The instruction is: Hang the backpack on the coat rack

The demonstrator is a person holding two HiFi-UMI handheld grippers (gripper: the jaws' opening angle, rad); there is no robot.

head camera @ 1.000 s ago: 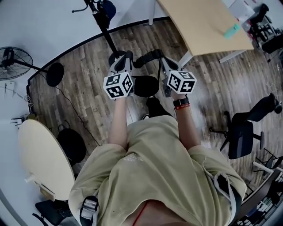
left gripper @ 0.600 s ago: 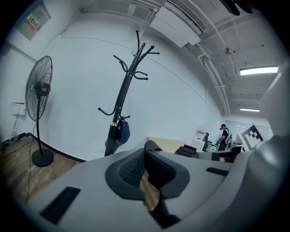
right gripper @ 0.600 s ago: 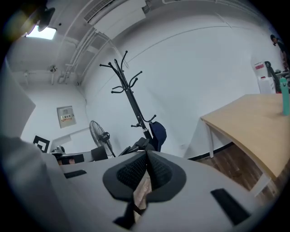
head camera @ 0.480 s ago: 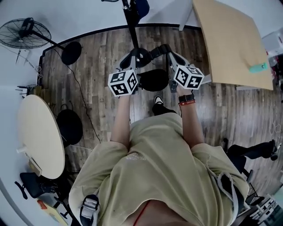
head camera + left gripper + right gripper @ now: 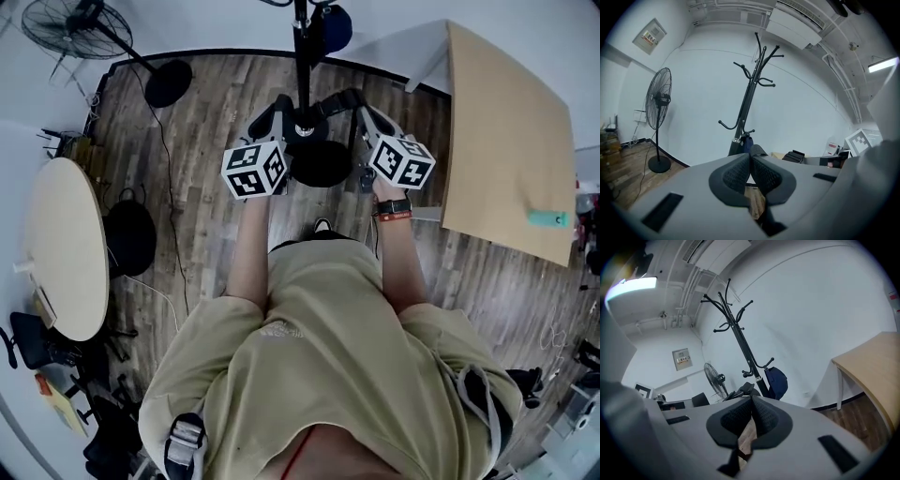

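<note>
Turning since a second ago, the person is now facing the tall black metal coat rack (image 5: pixel 301 56) — its pole is showing at the upper middle of the head view, no longer at the upper left. The left gripper (image 5: pixel 278 105) and right gripper (image 5: pixel 359 98) are each pinching the padded black strap (image 5: pixel 328 101), jaws pressed together on it. The black fabric backpack (image 5: pixel 319 164) is hanging between them at frame centre — just below the pole. A dark blue bag (image 5: pixel 334 24) is hanging on the rack.
</note>
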